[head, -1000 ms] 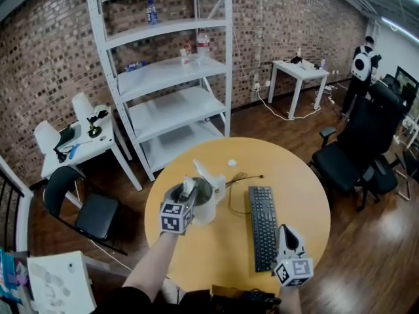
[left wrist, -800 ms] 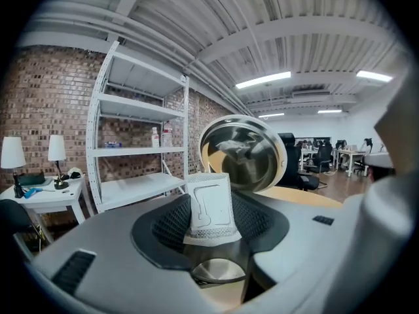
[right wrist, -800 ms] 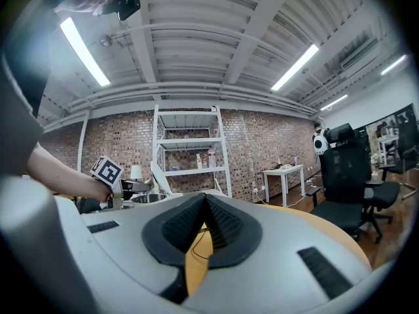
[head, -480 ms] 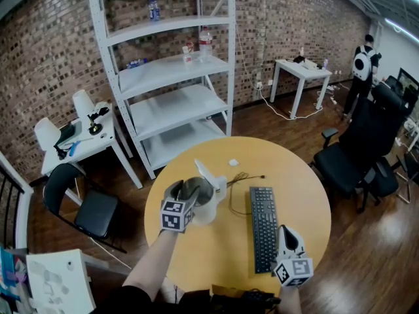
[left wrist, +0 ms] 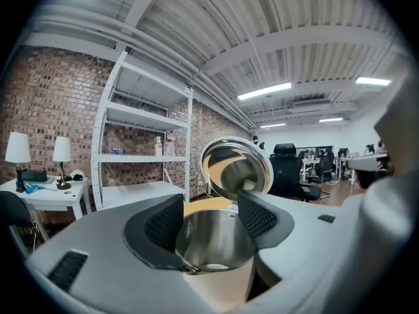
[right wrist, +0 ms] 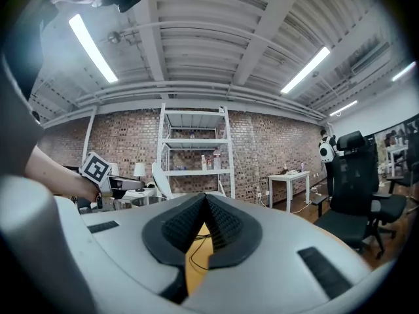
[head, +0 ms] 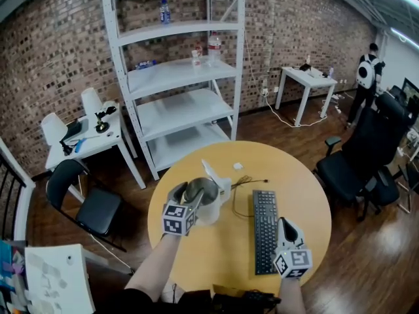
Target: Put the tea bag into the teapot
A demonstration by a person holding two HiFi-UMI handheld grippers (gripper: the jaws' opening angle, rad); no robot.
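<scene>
Holding my left tool (head: 188, 195) level over the teapot (head: 204, 201) near the left edge of the surface (head: 308, 195). The lid (head: 213, 174) is flipped up and back, so the mouth is clear. The jaws have just been opening and stand apart with nothing between them. A pale shape at the pot's bottom looks like the tea bag (left wrist: 213, 267), so I judge the drop done. My right tool (head: 286, 224) is pinched closed, empty, parked at the near edge beside the keyboard (head: 264, 231), out of the way. There's room to back out toward me; the lid blocks the far side.
</scene>
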